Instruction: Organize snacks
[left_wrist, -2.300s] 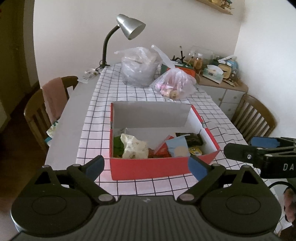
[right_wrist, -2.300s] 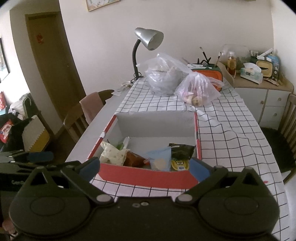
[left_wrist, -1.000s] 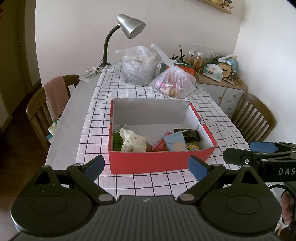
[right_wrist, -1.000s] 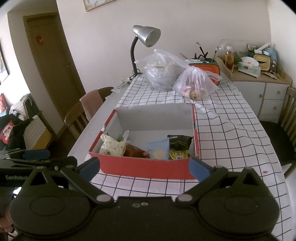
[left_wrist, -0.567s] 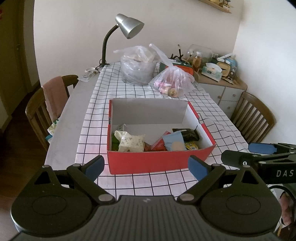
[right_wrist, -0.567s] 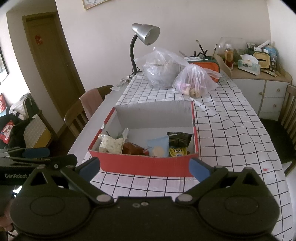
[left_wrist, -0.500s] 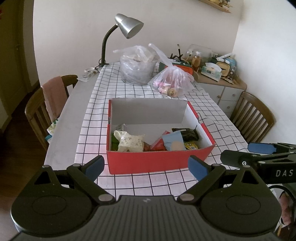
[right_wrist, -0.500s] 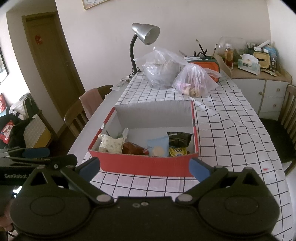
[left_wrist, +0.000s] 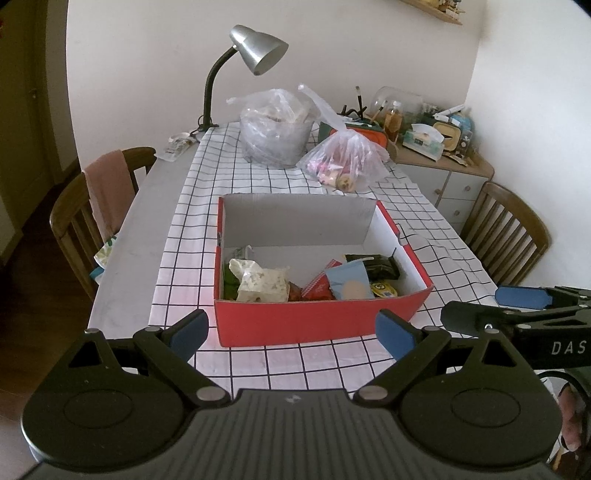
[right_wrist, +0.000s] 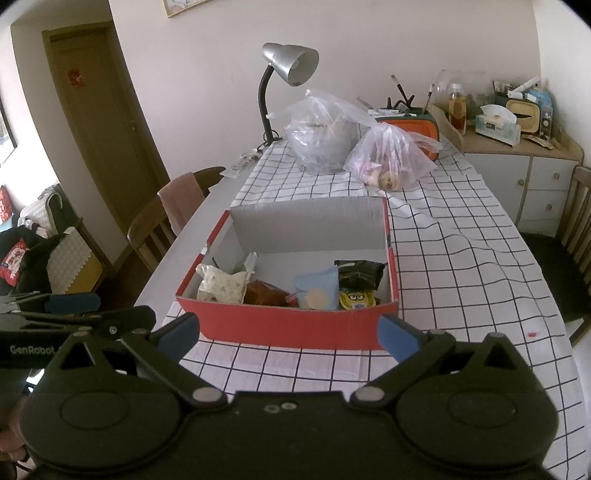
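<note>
A red cardboard box (left_wrist: 317, 325) (right_wrist: 288, 326) sits on the checked tablecloth. Several snack packets lie along its near side: a pale floral packet (left_wrist: 260, 282) (right_wrist: 221, 284), a reddish one (right_wrist: 267, 293), a light blue one (left_wrist: 351, 282) (right_wrist: 317, 288), a dark one (left_wrist: 373, 264) (right_wrist: 360, 273) and a yellow one (right_wrist: 356, 299). My left gripper (left_wrist: 291, 334) is open and empty, held back from the box's near wall. My right gripper (right_wrist: 290, 334) is open and empty, also short of the box. Each gripper shows at the edge of the other's view.
Two clear plastic bags (left_wrist: 277, 125) (left_wrist: 345, 160) and a silver desk lamp (left_wrist: 255, 55) stand at the table's far end. Wooden chairs (left_wrist: 96, 206) (left_wrist: 506, 232) flank the table. A cluttered sideboard (left_wrist: 439, 155) is at the back right.
Both grippers have drawn back from the box, which now looks farther away. Both stay open. The packets in the box have not moved.
</note>
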